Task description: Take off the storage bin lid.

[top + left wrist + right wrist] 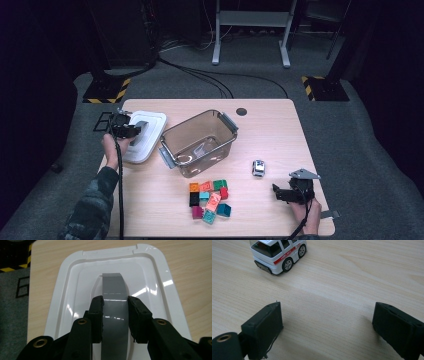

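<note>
L gripper [115, 315] clamps white lid's [75, 290] grey handle [113, 290]; R gripper [327, 322] wide open, empty, on light wood table [280, 130]; grey carpet [360, 125], dark room.

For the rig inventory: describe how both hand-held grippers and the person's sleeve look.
Left hand-held gripper: black body, brass-ringed holes, black cable trailing. Right hand-held gripper: black, blocky jaws, grey three-cornered plate on top. Dark camouflage-patterned sleeve.
</note>
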